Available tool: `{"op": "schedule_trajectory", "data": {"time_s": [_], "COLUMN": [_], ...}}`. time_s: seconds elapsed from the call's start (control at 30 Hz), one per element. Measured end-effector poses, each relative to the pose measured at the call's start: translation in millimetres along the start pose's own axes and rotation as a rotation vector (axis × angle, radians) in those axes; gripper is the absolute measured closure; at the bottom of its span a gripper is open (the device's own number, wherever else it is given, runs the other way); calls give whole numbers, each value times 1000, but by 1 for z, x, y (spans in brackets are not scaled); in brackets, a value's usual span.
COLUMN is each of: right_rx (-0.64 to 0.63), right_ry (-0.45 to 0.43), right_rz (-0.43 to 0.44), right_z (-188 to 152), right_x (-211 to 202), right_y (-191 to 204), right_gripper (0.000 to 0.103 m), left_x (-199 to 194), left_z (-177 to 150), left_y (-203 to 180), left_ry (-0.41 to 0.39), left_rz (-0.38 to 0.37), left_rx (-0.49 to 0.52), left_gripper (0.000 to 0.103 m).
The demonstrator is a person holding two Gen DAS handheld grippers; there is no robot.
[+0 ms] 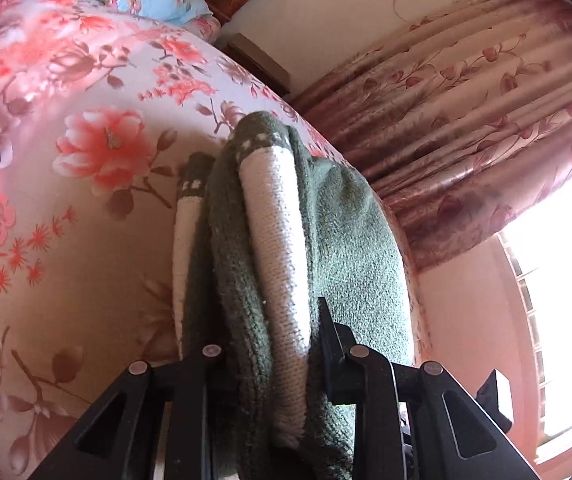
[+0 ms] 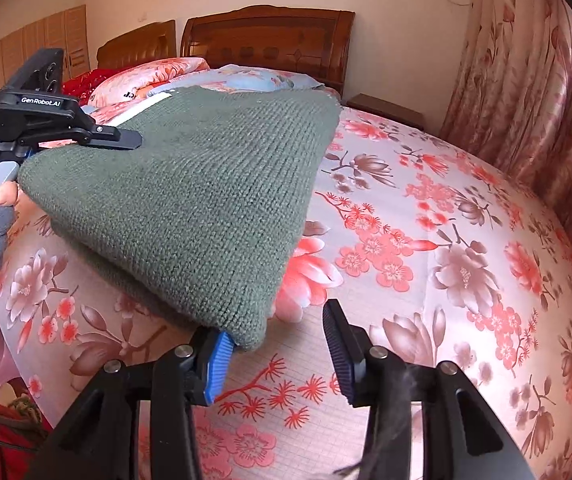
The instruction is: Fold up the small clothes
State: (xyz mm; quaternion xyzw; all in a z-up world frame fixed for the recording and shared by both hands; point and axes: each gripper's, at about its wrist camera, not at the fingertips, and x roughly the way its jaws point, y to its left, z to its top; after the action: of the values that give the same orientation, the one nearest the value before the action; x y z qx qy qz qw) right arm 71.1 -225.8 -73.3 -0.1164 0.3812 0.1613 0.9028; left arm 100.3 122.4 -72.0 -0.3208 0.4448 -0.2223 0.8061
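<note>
The bed (image 2: 426, 240), under a floral sheet, carries a folded green sweater (image 2: 190, 200) near its left edge, with pillows (image 2: 158, 76) at the headboard. The left gripper (image 1: 274, 368) has its jaws clamped on a bunched fold of the sweater, white band showing. The right gripper (image 2: 278, 344) stands part open at the sweater's near corner, left pad touching the knit, right pad clear.

I see a bed (image 2: 426, 240) under a pale floral cover filling most of both views. Its dark wooden headboard (image 2: 266, 40) stands at the top centre of the right view against a cream wall (image 2: 398, 20). Floral curtains (image 2: 526, 80) hang along the right edge. In the left view, a window (image 1: 558, 300) glares white at lower right.
</note>
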Motion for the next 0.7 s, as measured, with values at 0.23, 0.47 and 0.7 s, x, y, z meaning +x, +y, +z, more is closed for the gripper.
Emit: {"op": "schedule_trajectory", "data": {"time_s": [0.23,0.47,0.7], "right_rx": [-3,81,-45], "right_ry": [16,-174,-118], "right_rz": [204,314,248], "right_z": [-5,12,45], "right_x": [-20,-58,-17], "right_y": [-13,-40,-4], "right_gripper": [59,65,65], "left_x": [-26,-64,-10], "left_z": [9,-4,-45], "left_y": [-3,-75,-91], "left_ry": [-60,-235,-79], "left_rz": [117,176,228], "left_rx": [10,228,414], "left_gripper": [0,0,0]}}
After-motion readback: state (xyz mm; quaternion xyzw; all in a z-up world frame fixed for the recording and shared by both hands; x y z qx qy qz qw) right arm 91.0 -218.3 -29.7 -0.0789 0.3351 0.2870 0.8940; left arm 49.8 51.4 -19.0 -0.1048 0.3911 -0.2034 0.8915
